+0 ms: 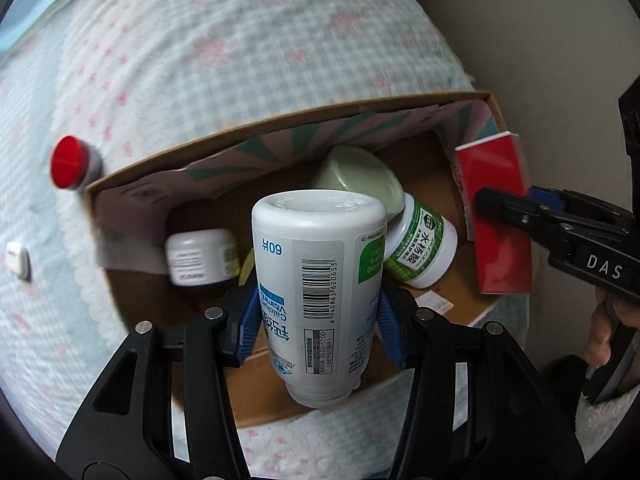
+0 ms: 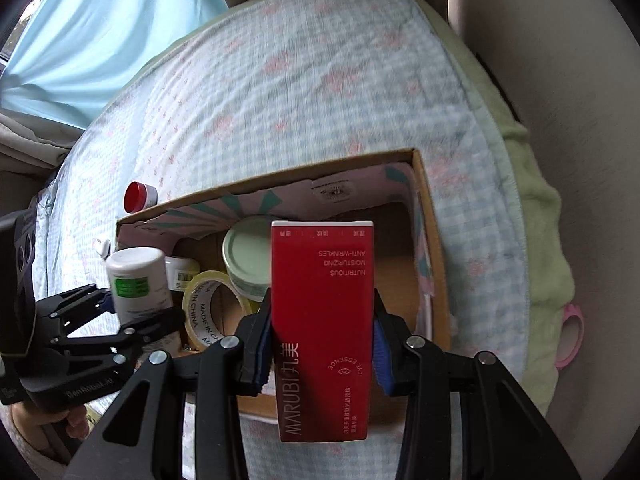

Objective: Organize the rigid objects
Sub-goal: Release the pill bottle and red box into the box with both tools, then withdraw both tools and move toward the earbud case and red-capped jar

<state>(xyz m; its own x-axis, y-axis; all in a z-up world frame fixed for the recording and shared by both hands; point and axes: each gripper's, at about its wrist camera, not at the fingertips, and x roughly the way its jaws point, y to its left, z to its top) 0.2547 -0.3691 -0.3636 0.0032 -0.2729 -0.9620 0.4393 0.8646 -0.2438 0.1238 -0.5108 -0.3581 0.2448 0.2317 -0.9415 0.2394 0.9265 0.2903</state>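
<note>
While cardboard box (image 1: pixel 168 168) holds several jars, left gripper (image 1: pixel 318 312) clamps calcium bottle (image 1: pixel 320 272), right gripper (image 2: pixel 320 344) clamps red carton (image 2: pixel 322 320) above box; red-capped jar (image 1: pixel 70 162) outside box remains.

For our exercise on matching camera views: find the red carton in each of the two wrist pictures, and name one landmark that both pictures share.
Left wrist view: the red carton is at the right edge, over the cardboard box's right end, clamped in the right tool.
Right wrist view: the red carton fills the centre, upright between that tool's blue pads.
Shared landmark: the cardboard box on the bedspread, with the red-capped jar just outside its left end.
</note>
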